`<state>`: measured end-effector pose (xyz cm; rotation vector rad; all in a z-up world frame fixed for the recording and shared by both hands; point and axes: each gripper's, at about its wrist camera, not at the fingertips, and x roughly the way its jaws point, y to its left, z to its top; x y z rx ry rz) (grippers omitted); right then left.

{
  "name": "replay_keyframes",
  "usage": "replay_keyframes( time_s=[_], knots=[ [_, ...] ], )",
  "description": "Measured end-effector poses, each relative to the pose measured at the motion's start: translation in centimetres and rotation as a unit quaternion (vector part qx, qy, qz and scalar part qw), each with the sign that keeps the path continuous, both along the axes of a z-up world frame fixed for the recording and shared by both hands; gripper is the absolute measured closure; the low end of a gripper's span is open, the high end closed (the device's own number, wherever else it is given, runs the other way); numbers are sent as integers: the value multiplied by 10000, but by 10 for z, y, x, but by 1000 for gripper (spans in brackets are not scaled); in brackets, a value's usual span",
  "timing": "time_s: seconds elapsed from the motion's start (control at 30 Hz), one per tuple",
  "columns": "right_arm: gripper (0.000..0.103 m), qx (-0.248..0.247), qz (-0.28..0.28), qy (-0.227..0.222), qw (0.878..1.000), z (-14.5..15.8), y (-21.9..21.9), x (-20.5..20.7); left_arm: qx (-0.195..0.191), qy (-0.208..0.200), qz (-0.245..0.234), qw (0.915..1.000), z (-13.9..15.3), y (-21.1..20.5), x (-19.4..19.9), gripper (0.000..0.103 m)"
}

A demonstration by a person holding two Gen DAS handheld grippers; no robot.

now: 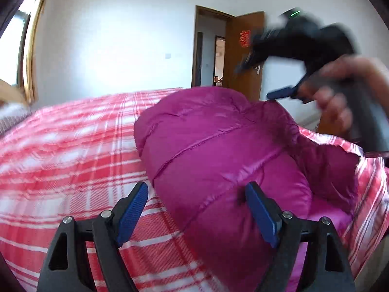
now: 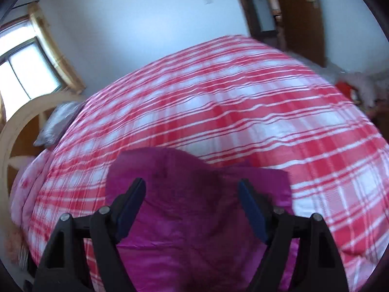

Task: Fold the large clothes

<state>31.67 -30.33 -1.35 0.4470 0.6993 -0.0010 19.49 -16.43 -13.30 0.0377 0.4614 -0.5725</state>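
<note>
Both the left hand-held gripper (image 1: pixel 197 209) and right hand-held gripper (image 2: pixel 192 206) gape empty above the magenta puffer coat (image 1: pixel 218 150) on the plaid bedspread (image 1: pixel 73 146).

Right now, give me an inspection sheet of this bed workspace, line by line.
Surface: bed cover, red and white plaid, a little rumpled.
Job's things: magenta puffer jacket, bunched into a padded heap near the bed's edge, not folded flat.
Clutter: grey pillow by the headboard; blurred white and red things at the bed's far side.
Grippers: left gripper open, one pad beside the jacket, nothing clamped; right gripper open above the jacket, a hand on its handle.
Cables: nothing seen.
Surroundings: window with curtain, white wall, open wooden door.
</note>
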Motion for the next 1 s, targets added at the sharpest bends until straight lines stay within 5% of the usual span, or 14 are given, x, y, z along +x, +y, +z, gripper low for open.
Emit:
replay_keyframes(
  time_s=[0.07, 0.13, 0.3, 0.53, 0.67, 0.77, 0.9, 1.0],
  knots=[
    [20, 475, -22, -442, 9979, 17, 5, -15, -441, 344, 68, 9984, -1, 12, 6, 20],
    [5, 948, 131, -1060, 9897, 29, 24, -28, -658, 373, 275, 9968, 0, 20, 5, 20],
    [2, 1381, 295, -1460, 9791, 12, 55, -14, -814, 451, 792, 9925, 6, 45, 14, 20],
    [4, -27, -589, -1628, 9849, -10, -6, -18, -673, 384, 686, 9946, 19, 24, 22, 20],
    [4, -46, -732, -1579, 9847, -33, -40, -25, -106, -27, 588, 9982, 32, -15, 25, 20],
    [10, -443, -706, -1333, 9876, -52, -38, -21, 757, -433, 1234, 9885, 41, -44, 38, 20],
    [18, -478, -676, -1170, 9897, -73, -41, -18, 965, -109, 1666, 9812, 48, -63, 74, 20],
    [18, -472, -504, -781, 9946, -85, -41, -6, 1657, 87, 1792, 9697, 30, -89, 97, 20]
  ],
)
